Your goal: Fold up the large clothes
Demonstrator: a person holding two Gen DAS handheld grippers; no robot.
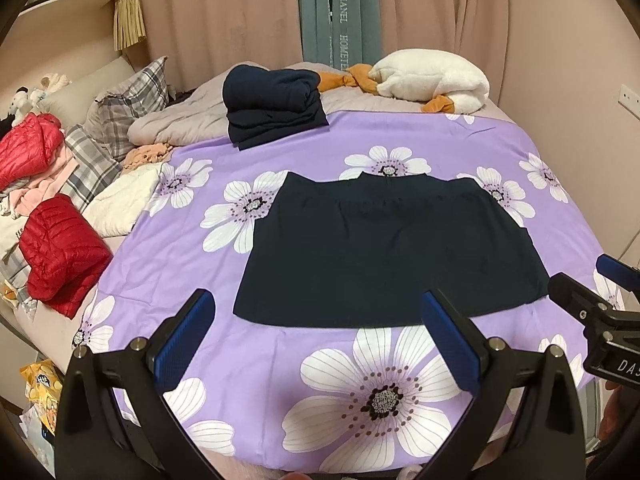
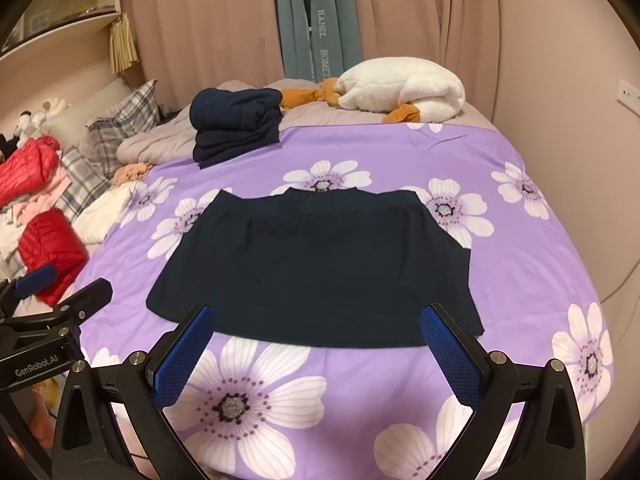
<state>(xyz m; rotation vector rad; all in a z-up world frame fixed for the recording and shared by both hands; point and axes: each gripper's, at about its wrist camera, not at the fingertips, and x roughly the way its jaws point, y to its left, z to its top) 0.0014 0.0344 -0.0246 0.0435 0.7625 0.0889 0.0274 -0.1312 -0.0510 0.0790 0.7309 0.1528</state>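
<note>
Two red jackets (image 1: 60, 248) left of navy garment (image 1: 384, 248); folded stack (image 1: 272, 108) behind.

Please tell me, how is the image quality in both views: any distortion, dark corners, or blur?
Left wrist view: strong fisheye bending, black corners, the dark garment shows almost no detail. Right wrist view: same curved edges and dark corners; the flowered sheet is evenly lit, without glare; the open right gripper looks slightly soft close up. The left gripper is open too.
</note>
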